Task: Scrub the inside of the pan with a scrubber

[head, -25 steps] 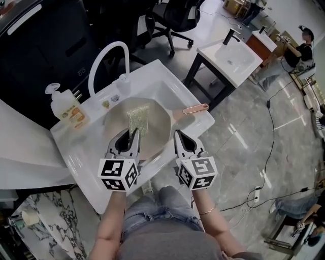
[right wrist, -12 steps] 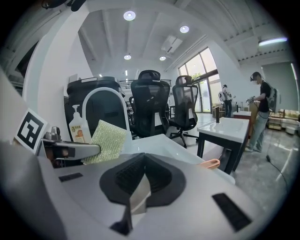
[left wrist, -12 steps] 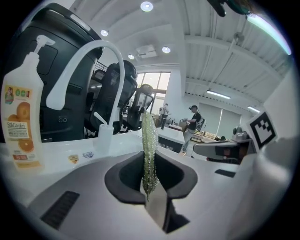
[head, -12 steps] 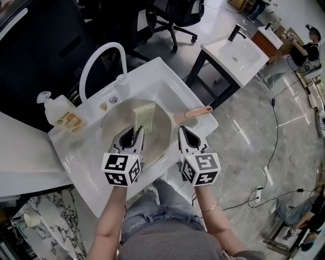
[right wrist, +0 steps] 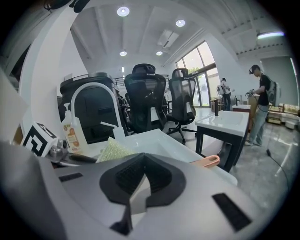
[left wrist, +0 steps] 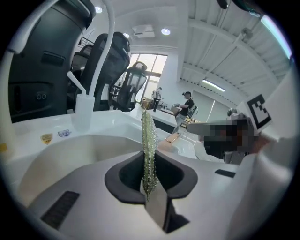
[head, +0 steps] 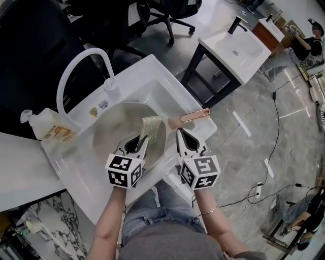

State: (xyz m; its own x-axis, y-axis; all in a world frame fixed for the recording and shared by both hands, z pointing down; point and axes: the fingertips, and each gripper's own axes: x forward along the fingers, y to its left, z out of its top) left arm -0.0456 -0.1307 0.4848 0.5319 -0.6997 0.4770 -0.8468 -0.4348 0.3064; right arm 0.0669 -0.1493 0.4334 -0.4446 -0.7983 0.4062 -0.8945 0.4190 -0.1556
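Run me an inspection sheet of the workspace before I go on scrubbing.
Surface: white sink, pan sits in its basin.
Job's things: pan, handle pointing right over the rim; scrubber above the pan's right side.
Clutter: soap bottle at the sink's left corner.
Grippers: left gripper jaws shut on the scrubber; right gripper jaws together, empty.
Cables: cable and power strip on the floor, right.
Surroundings: office chairs, second sink, a person far off.

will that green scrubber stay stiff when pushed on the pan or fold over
Probably fold: the scrubber is a thin mesh sheet, seen edge-on in the left gripper, so it likely bends when pressed on the pan. It stands up from the jaws unsupported, so it seems light with some spring.
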